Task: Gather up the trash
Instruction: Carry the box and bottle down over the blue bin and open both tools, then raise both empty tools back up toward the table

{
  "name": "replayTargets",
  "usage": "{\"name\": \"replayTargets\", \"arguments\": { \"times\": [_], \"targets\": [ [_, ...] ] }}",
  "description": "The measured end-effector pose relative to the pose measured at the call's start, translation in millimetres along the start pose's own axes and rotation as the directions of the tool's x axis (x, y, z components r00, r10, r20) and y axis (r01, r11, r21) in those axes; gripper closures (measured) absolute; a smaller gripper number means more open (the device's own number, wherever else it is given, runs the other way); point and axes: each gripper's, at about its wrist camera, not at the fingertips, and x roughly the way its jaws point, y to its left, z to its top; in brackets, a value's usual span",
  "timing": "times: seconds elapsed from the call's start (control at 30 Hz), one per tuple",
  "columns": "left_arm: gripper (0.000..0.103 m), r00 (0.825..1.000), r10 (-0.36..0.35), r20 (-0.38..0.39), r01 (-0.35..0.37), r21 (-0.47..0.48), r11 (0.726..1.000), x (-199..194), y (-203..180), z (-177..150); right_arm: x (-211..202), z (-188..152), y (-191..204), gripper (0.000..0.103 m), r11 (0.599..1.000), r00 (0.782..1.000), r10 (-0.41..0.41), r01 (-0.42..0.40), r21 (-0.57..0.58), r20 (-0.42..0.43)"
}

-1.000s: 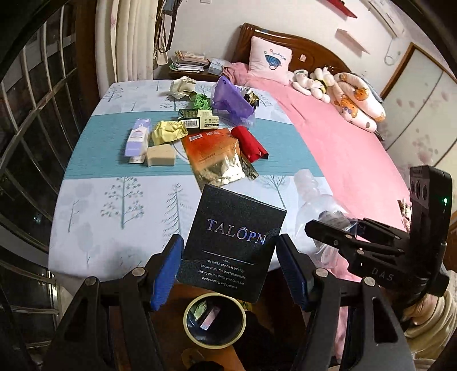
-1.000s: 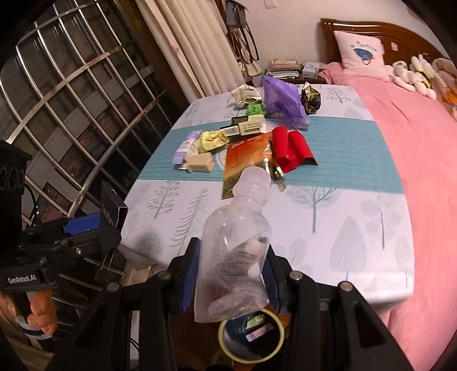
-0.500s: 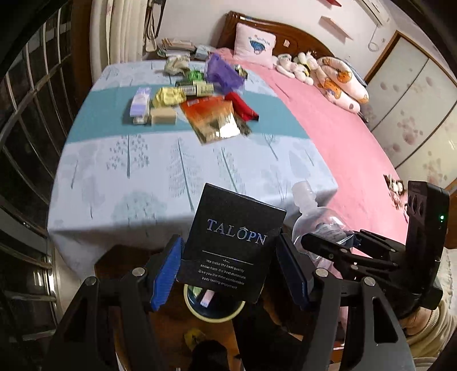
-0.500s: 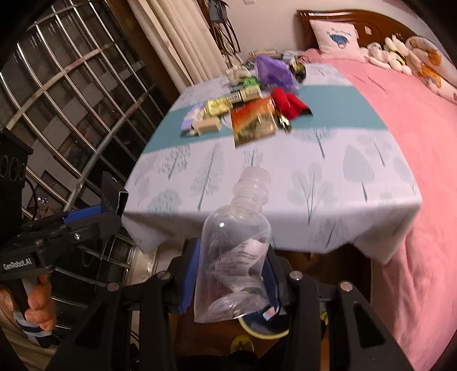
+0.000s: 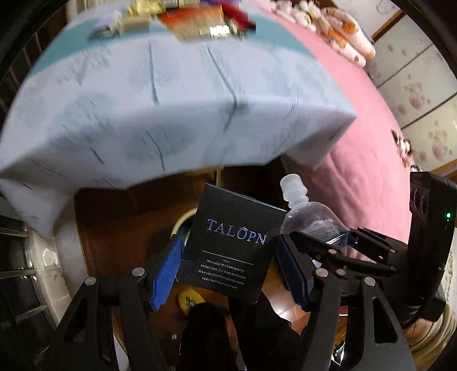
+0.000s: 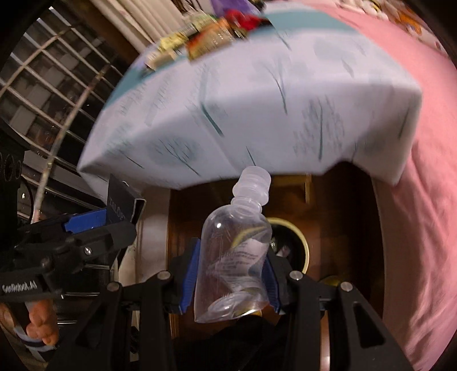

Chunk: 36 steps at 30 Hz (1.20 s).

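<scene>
My left gripper (image 5: 231,265) is shut on a black TALOPN box (image 5: 231,242) and holds it below the table edge, over the floor. My right gripper (image 6: 231,279) is shut on a clear empty plastic bottle (image 6: 234,256), neck pointing up. A round trash bin with a yellow rim (image 6: 297,242) stands on the dark floor just behind the bottle; in the left wrist view only an arc of its rim (image 5: 182,218) shows behind the box. Each gripper shows in the other's view: the right one (image 5: 337,248) beside the box, the left one (image 6: 94,228) at the left.
The table with a pale tree-print cloth (image 5: 171,100) hangs above both grippers, more trash (image 5: 200,20) blurred at its far end. A pink bed (image 6: 414,142) lies to the right. Window bars (image 6: 42,85) are at the left. A yellow scrap (image 5: 190,299) lies on the floor.
Both grippers have dropped from above the table to below its front edge, still holding the box and bottle. The bin has come closer, and the table now fills the upper view.
</scene>
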Motion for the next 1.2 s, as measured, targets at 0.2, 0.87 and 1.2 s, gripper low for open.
{"name": "replayTargets", "arguments": {
  "times": [0.2, 0.87, 1.2],
  "targets": [
    [0.038, 0.998, 0.024, -0.057, -0.023, 0.004, 1.000, 82, 4, -8, 63, -20, -38, 0.062, 0.998, 0.998, -0.038, 0.040, 0.050, -0.046],
    [0.013, 0.968, 0.114, -0.222, -0.129, -0.053, 0.990, 247, 44, -34, 195, -49, -90, 0.060, 0.995, 0.985, -0.037, 0.052, 0.082, -0.167],
    [0.012, 0.971, 0.175, -0.161, -0.191, -0.088, 0.978, 219, 52, -23, 183, -40, -77, 0.038, 0.998, 0.990, -0.042, 0.047, 0.034, -0.132]
  ]
}}
